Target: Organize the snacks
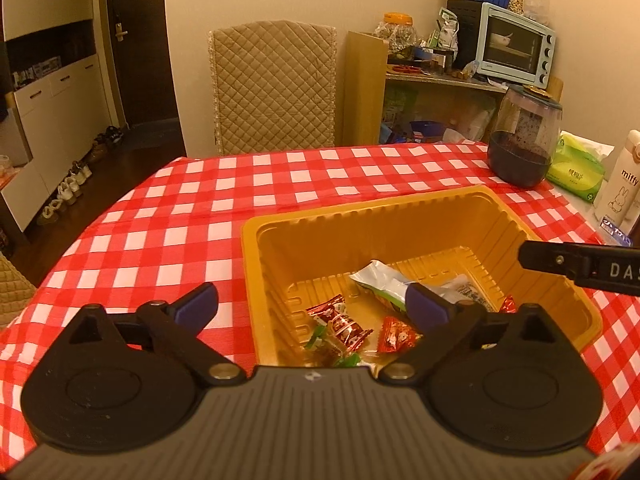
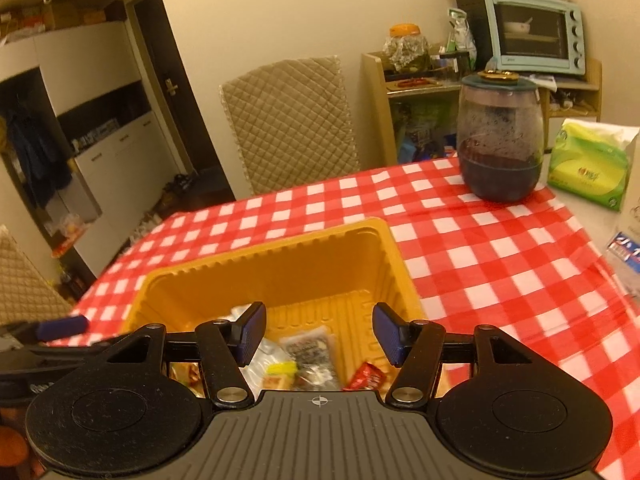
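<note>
An orange plastic tray (image 1: 400,216) sits on the red-checked tablecloth and holds several wrapped snacks: red candies (image 1: 344,326), a white-green packet (image 1: 384,286). My left gripper (image 1: 314,308) is open and empty, straddling the tray's left wall near its front corner. Part of the right gripper (image 1: 576,266) shows at the right edge. In the right wrist view the tray (image 2: 264,264) lies below my right gripper (image 2: 318,334), which is open and empty above a brown packet (image 2: 308,348) and a red candy (image 2: 366,376). A left fingertip (image 2: 60,326) shows at left.
A dark glass jar (image 2: 500,140) stands at the table's far right, beside a green tissue pack (image 2: 588,168) and a white Miffy carton (image 1: 620,184). A quilted chair (image 1: 272,84) stands behind the table. Shelves with a toaster oven (image 1: 516,44) are at the back right.
</note>
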Available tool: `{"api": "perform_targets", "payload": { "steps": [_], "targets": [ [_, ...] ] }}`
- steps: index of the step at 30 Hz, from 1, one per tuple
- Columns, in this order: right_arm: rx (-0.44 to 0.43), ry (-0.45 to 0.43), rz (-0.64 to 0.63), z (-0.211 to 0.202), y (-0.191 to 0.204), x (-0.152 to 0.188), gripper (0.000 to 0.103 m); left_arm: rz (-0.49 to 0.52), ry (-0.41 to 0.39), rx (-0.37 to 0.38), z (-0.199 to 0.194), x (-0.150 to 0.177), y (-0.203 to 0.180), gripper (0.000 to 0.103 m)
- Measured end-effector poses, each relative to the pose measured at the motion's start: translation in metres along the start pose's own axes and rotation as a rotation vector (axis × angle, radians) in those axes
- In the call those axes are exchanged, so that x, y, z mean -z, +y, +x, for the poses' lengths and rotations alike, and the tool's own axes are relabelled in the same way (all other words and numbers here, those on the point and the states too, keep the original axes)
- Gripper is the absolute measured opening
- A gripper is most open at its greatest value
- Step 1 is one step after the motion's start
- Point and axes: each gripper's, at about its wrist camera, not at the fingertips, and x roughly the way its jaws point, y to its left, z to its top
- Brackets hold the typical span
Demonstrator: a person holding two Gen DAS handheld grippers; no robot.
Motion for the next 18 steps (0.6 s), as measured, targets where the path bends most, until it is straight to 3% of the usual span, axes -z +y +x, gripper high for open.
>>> {"api": "perform_targets", "payload": {
  "steps": [6, 18],
  "targets": [
    [0.016, -0.005, -0.012, -0.017, -0.001, 0.007, 0.072, 0.003, -0.011, -0.019, -0.02, 0.004, -0.002, 0.103],
    [0.039, 0.011, -0.045, -0.068, 0.007, 0.043, 0.08, -0.055, -0.044, -0.028, -0.085, 0.032, -0.009, 0.103]
  ]
}}
